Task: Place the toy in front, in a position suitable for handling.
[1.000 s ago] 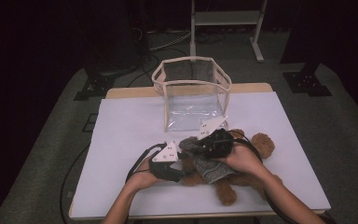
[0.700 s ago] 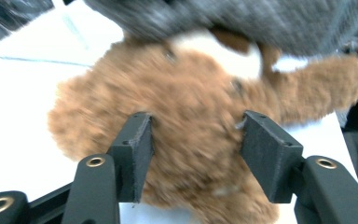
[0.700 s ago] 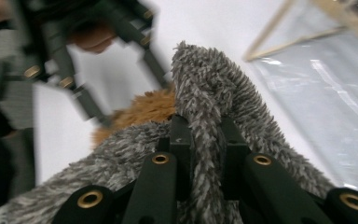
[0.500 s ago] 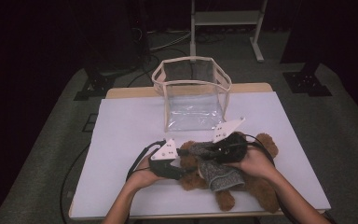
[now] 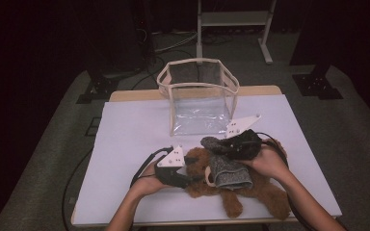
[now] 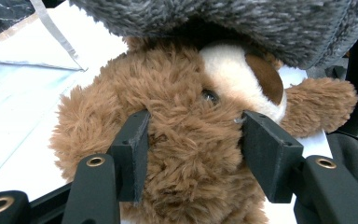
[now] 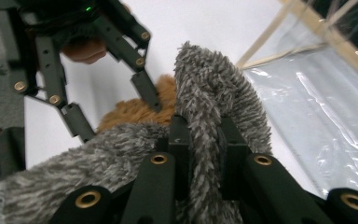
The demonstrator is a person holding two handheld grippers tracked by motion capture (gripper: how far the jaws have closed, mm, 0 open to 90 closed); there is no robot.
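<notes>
On the bench (image 5: 125,144), covered in white, a brown teddy bear (image 5: 250,192) is laid near the front edge, right of the middle, with a clear bag (image 5: 197,96) standing open toward the back edge. The step in hand is judged to be dressing or undressing the bear with a grey fuzzy garment (image 5: 229,173); which of the two cannot be told. The bear's head (image 6: 186,140) is clamped between the pads of the left claw (image 5: 190,171), the fur pressed in on both sides, so the toy is steadied. A fold of the grey garment (image 7: 205,121) is pinched tight in the right claw (image 5: 226,144), lifted above the bear's chest. For the next move, the head is best kept pinned while the fabric is drawn along the body without tearing loose. The bear's torso is hidden beneath the garment and the right hand (image 5: 270,161), and the garment's openings cannot be made out.
</notes>
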